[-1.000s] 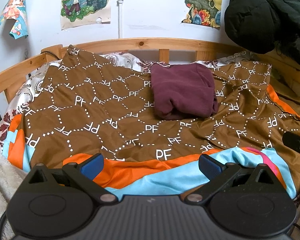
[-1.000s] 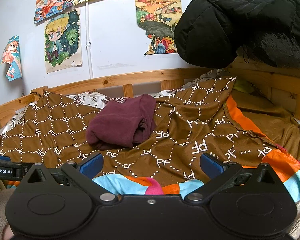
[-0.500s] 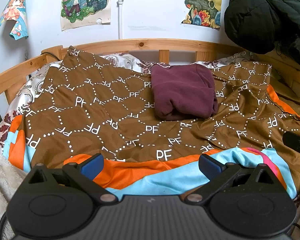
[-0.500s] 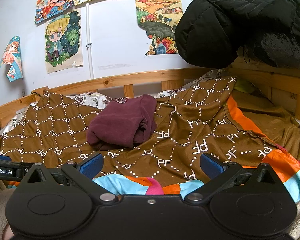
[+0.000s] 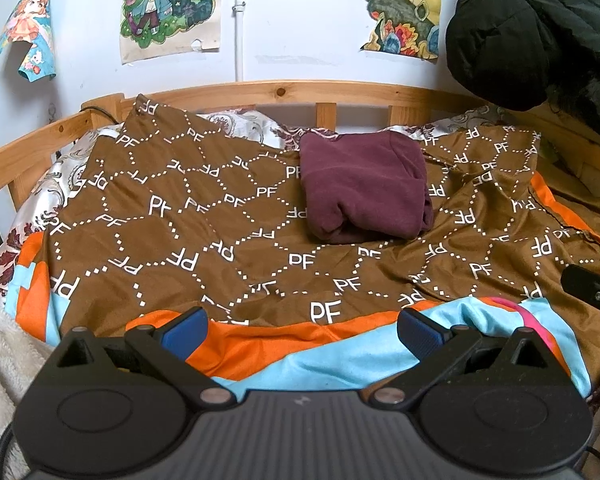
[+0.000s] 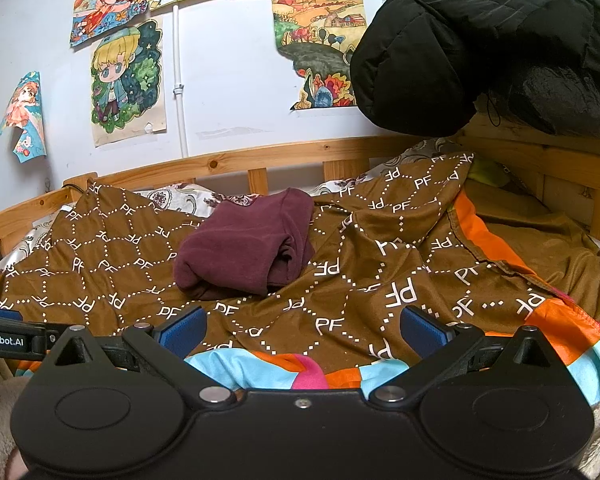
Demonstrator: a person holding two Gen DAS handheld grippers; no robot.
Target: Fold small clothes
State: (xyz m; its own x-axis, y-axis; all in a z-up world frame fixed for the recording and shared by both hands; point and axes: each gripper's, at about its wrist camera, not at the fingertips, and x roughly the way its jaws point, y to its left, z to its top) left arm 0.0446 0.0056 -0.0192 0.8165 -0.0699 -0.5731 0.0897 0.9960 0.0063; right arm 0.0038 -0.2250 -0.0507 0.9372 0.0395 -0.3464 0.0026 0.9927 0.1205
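Observation:
A folded maroon garment (image 5: 364,188) lies on the brown patterned blanket (image 5: 180,220) toward the back of the bed; it also shows in the right wrist view (image 6: 248,248). My left gripper (image 5: 300,328) is open and empty, held over the blanket's orange and blue front edge, well short of the garment. My right gripper (image 6: 302,328) is open and empty, also near the front edge, with the garment ahead and to the left. Part of the left gripper (image 6: 4,338) shows at the left edge of the right wrist view.
A wooden bed rail (image 5: 300,90) runs along the back. A black puffer jacket (image 6: 480,40) hangs over the right corner. Posters (image 5: 168,4) are on the white wall. A cream fleece (image 5: 0,352) lies at the front left.
Almost nothing has changed; both grippers stay open and nearly still, with only a very slight shift of view.

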